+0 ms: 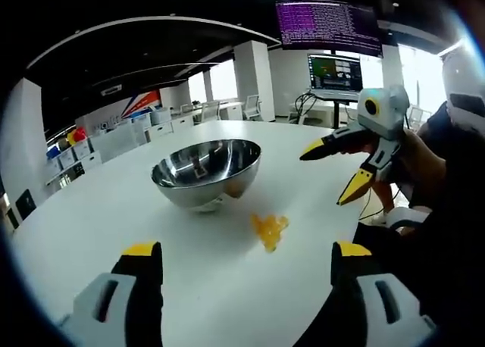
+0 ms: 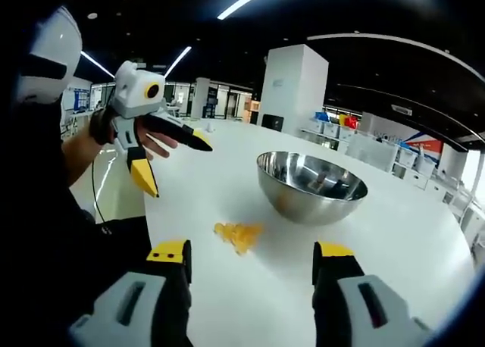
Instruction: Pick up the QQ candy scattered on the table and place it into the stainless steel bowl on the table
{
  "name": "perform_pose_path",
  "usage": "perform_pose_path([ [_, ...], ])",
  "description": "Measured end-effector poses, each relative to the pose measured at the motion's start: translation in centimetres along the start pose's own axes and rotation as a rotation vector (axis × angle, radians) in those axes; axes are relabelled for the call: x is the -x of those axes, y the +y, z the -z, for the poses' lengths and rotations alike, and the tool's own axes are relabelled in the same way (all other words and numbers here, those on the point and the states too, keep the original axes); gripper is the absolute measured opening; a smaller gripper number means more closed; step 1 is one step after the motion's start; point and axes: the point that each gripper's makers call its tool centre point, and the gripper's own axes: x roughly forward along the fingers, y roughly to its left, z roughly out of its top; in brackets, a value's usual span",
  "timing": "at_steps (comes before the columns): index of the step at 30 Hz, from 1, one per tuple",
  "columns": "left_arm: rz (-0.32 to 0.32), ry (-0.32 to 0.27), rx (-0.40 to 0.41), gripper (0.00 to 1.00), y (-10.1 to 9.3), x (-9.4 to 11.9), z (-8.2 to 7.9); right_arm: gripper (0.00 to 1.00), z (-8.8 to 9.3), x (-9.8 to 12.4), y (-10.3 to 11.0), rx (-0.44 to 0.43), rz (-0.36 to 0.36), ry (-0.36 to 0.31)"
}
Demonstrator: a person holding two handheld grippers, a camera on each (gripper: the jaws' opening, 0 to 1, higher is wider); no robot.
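1. While the left gripper [image 1: 246, 260] waits at the bottom of the left gripper view with its yellow-tipped jaws spread wide and nothing between them, the stainless steel bowl [image 1: 206, 171] stands left of centre on the white surface [image 1: 91, 226].
2. Just right of the bowl and a little nearer the camera lies the QQ candy [image 1: 269, 229], a small translucent yellow heap, close to the bowl's foot but apart from it.
3. Further right, in the upper right of that frame, the right gripper [image 1: 333, 176] hangs above the surface, jaws parted and empty.
4. In the right gripper view the order flips: the left gripper shows at upper left, the candy [image 2: 238, 236] sits at centre, and the bowl [image 2: 311, 186] stands to its right.
5. The candy looks light, soft and perhaps sticky or slick; I would judge a gentle pinch across the heap's middle, low against the surface, safest, since hard squeezing could squash it or squirt it aside.
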Motion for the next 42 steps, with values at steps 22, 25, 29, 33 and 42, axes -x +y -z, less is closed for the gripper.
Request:
perform_pose_path([
  [22,-0.005,0.002,-0.014,0.9,0.13,0.2,0.05,0.61,-0.21,0.01,0.16,0.002,0.001,-0.004],
  [25,-0.003,0.001,-0.015,0.9,0.05,0.22,0.04,0.61,-0.16,0.04,0.15,0.004,0.002,-0.002],
  [29,0.0,0.003,-0.017,0.89,-0.03,0.17,0.08,0.61,-0.11,0.06,0.15,0.005,0.002,-0.001],
  [33,0.002,0.004,-0.019,0.89,-0.08,0.11,0.05,0.6,-0.05,0.08,0.15,0.007,0.002,0.001],
  [42,0.002,0.003,-0.021,0.89,-0.1,0.03,-0.04,0.6,-0.05,0.14,0.04,0.014,0.003,0.004],
])
